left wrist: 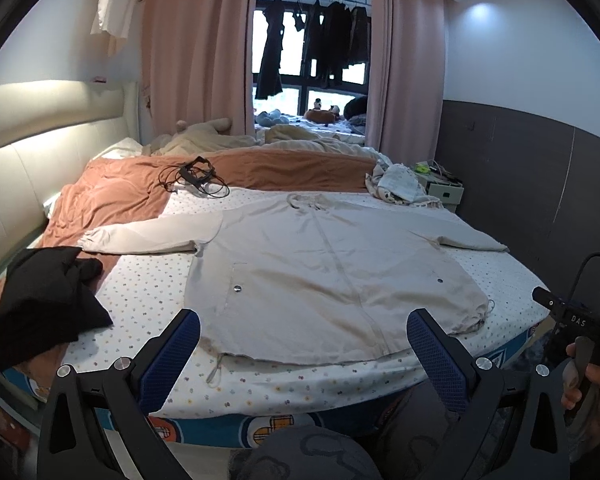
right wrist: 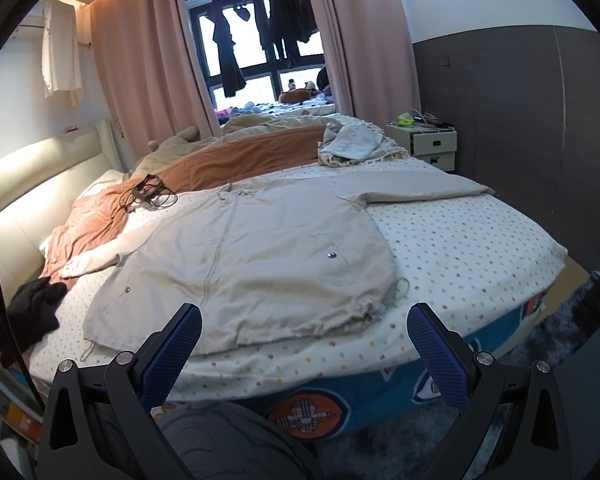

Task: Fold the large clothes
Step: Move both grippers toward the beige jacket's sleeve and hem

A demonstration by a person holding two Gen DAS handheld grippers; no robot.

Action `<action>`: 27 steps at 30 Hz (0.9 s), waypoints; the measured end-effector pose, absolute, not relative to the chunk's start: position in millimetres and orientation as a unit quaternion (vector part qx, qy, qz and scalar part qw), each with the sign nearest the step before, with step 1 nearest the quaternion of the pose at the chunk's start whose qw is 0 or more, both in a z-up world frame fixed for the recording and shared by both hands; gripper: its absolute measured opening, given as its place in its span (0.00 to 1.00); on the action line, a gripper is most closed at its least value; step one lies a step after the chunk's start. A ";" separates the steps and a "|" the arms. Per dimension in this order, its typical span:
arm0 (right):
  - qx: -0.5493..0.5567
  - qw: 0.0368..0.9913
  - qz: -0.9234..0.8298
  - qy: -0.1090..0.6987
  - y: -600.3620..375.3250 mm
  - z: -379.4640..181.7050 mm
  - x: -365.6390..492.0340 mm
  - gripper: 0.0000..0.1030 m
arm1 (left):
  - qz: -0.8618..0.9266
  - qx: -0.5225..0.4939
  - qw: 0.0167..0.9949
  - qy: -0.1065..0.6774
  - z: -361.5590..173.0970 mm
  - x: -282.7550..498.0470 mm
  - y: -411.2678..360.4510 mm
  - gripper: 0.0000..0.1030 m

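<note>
Both two-finger tools hang wide apart and hold nothing. Seen from the left wrist, the left gripper [left wrist: 303,344] fills the bottom of the frame, its blue textured pads [left wrist: 172,356] spread to either side above the near hem of the pale beige zip-front jacket [left wrist: 320,276], not touching it. From the right wrist, the right gripper [right wrist: 304,340] is likewise released at the bottom of the frame, with its blue pads [right wrist: 436,356] splayed over the mattress edge just short of the hem.

That jacket [right wrist: 252,248] lies flat and front-up across the middle of both frames on the white sheet with small coloured dots [left wrist: 148,284], zip closed, collar toward the far side, both sleeves stretched outward. A crumpled black garment [left wrist: 44,300] sits at the left edge of the frame, apart from the left sleeve's cuff. Beyond the collar, a rust-orange blanket [left wrist: 112,196] runs across the bed, with a black device and its looped cable [left wrist: 198,176] resting where blanket meets sheet. A rumpled white patterned cloth [right wrist: 352,144] lies near the upper right, beside what appears to be a small cream bedside cabinet [right wrist: 432,144]. Pink curtains [left wrist: 196,48] frame the window at the top.
</note>
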State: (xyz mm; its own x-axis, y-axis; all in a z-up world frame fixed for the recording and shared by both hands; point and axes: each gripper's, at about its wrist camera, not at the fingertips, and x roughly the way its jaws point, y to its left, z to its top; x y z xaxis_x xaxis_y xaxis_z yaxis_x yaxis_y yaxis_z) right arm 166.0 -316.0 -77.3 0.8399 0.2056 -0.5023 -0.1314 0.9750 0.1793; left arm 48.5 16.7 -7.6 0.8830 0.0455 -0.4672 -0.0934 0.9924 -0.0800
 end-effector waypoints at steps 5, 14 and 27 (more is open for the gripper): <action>0.066 0.956 0.111 0.265 -286.5 -69.6 203.1 1.00 | 0.054 -0.071 0.965 0.247 -9.0 76.5 38.1 1.00; 0.039 0.949 0.158 0.272 -214.7 -61.2 259.0 1.00 | 0.103 -0.090 0.959 0.248 -12.8 105.9 81.8 1.00; 0.040 0.924 0.237 0.298 -88.6 -59.9 351.2 1.00 | 0.159 -0.122 0.942 0.271 -26.2 162.6 161.3 1.00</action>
State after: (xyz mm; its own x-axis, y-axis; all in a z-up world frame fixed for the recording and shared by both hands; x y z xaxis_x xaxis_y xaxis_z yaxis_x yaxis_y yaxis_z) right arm 351.2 -88.6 -59.9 0.7098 0.4613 -0.5323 -0.4142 0.8846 0.2143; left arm 162.6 161.3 -26.2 0.8028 0.2333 -0.5487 -0.3650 0.9200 -0.1429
